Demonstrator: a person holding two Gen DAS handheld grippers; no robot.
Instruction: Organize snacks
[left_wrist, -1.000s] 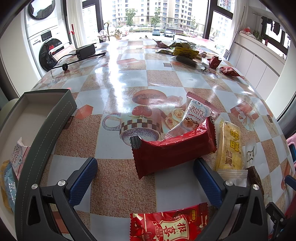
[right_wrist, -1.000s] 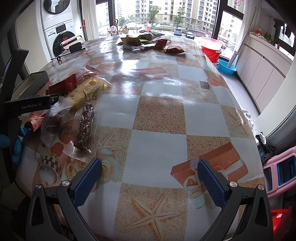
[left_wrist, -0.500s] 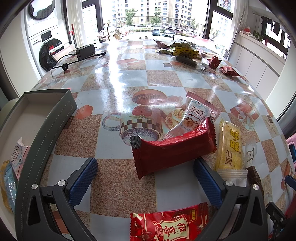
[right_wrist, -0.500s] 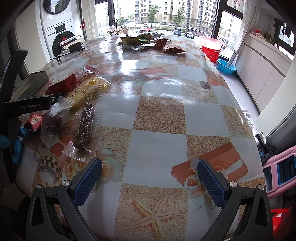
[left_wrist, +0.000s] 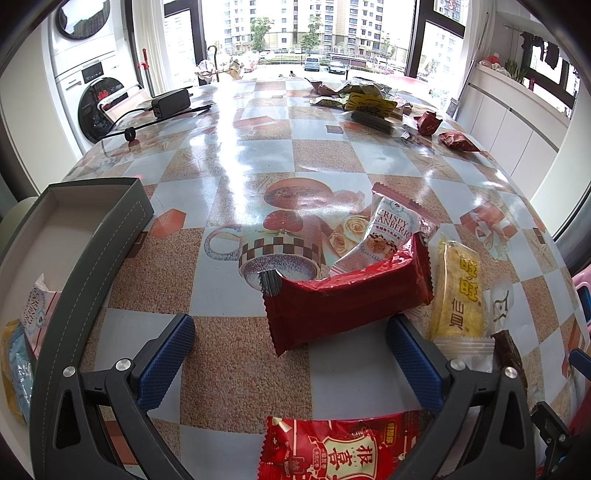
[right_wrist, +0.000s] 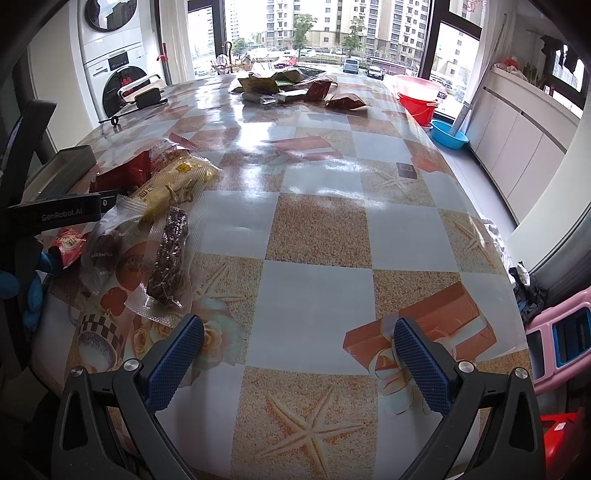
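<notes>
A plain red packet (left_wrist: 347, 299) lies on the counter (left_wrist: 258, 158) just ahead of the left tongs (left_wrist: 291, 345), partly between the spread fingertips but touched by neither; the left tongs are released and empty. Under its far end pokes a white cranberry-crisp packet (left_wrist: 391, 230). Just to the right lie a yellow rice-cracker packet (left_wrist: 460, 291) and, beyond it, a clear wrapper with a dark bar (right_wrist: 170, 254). A second red packet with gold characters (left_wrist: 338, 448) sits at the near counter edge, under the left tongs. That makes five loose snacks in this cluster.

To the left, a grey open box (left_wrist: 107, 236) runs along the counter's left side, with bare checked cloth between it and the plain red packet. At least three packets lie in its near end; the far end shows bare floor.

The right tongs (right_wrist: 297, 349) hover released and empty over bare cloth, the dark bar to their left and the right counter edge (right_wrist: 513, 280) near on the other side.

At the far end lies a second heap of wrappers (left_wrist: 369, 101), too jumbled to count, and a black charger (left_wrist: 170, 103) with its cable. The counter's middle lies open between the two groups.
</notes>
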